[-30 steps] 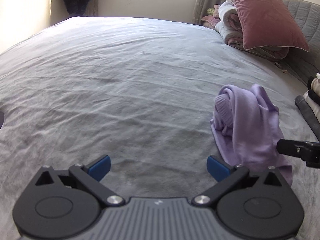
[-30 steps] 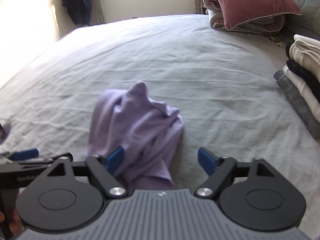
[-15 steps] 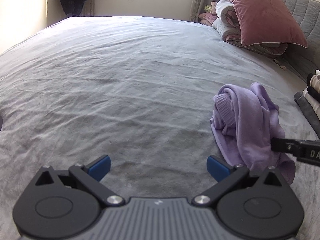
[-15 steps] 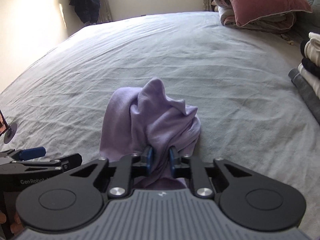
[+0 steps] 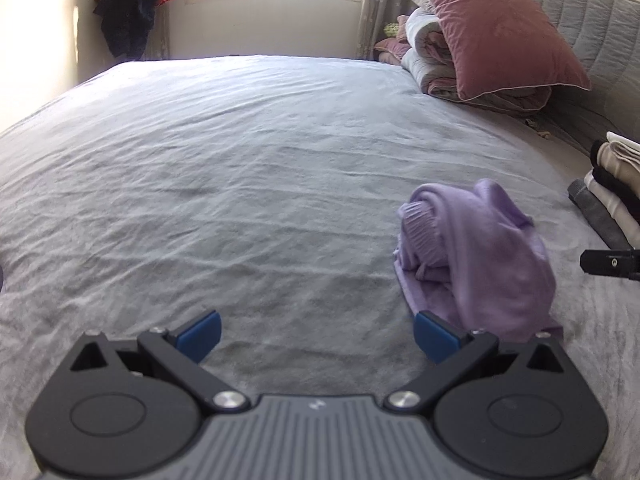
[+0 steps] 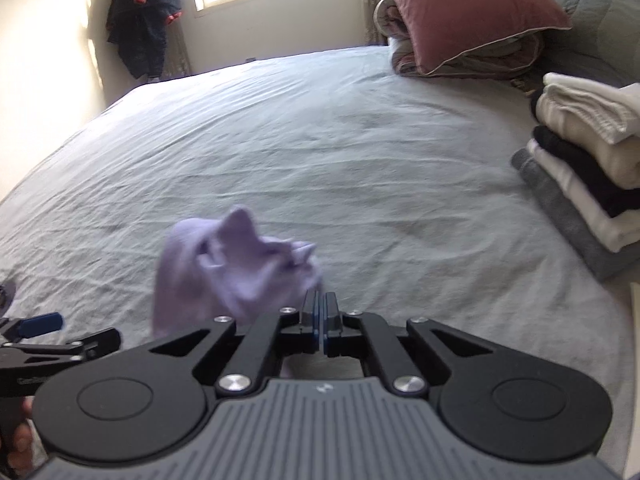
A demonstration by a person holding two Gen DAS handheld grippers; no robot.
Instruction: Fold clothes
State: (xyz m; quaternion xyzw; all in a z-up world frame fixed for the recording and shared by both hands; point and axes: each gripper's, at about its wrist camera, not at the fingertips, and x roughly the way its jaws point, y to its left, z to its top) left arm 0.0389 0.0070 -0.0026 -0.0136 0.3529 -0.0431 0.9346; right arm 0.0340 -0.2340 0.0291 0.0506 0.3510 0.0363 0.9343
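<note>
A crumpled lilac garment (image 5: 480, 256) lies on the grey bed sheet (image 5: 240, 160), just beyond the right fingertip of my left gripper (image 5: 316, 336), which stands open over bare sheet. In the right wrist view the garment (image 6: 224, 272) is blurred and sits to the left of my right gripper (image 6: 320, 312). That gripper's pads are pressed together, with no cloth showing between them. The cloth's edge reaches the left finger's outer side. A black part of the right gripper's body (image 5: 608, 262) shows to the right of the garment, apart from it.
A stack of folded clothes (image 6: 580, 168) in white, black and grey sits at the bed's right edge. A dusty-pink pillow (image 5: 500, 28) rests on folded bedding by the headboard. A dark jacket (image 5: 132, 4) hangs by the window. A hand (image 6: 16, 440) shows at lower left.
The right gripper's jaws closed around a fold of the garment, then came fully together as the gripper shifted right; the garment now lies to its left. The left gripper stayed open.
</note>
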